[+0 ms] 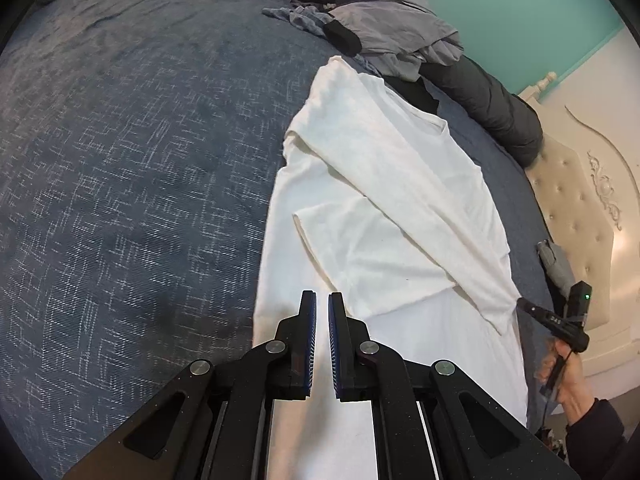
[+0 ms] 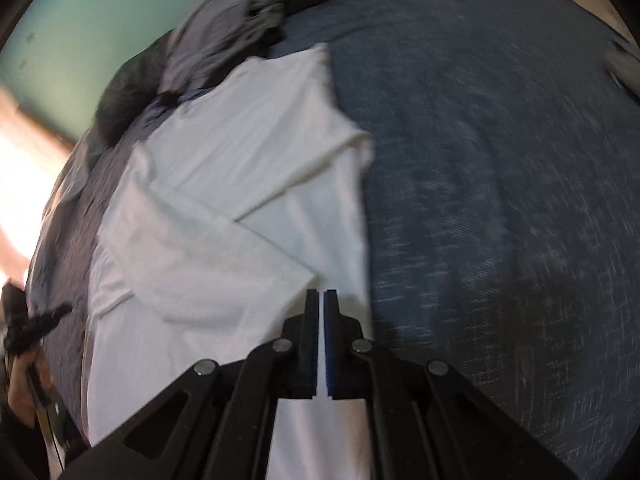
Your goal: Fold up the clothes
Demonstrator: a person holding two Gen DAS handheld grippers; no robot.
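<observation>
A white T-shirt [image 1: 384, 216] lies on the blue bedspread [image 1: 132, 184], with one side and sleeve folded diagonally across its body. My left gripper [image 1: 322, 300] hovers over the shirt's near left part, its fingers almost together with nothing between them. At the right, a hand [image 1: 568, 376] holds the other gripper [image 1: 520, 303], whose tip touches the folded flap's corner. In the blurred right wrist view, my right gripper [image 2: 321, 296] hangs shut and empty above the shirt [image 2: 240, 184], near its edge. Another hand-held gripper [image 2: 60, 312] shows at the far left.
A heap of grey and dark clothes [image 1: 384, 28] lies at the far end of the bed, and a dark rolled garment [image 1: 496, 108] lies beside the shirt. A cream tufted headboard [image 1: 576, 216] and a teal wall [image 1: 520, 8] are on the right. Bare bedspread [image 2: 500, 200] spreads beside the shirt.
</observation>
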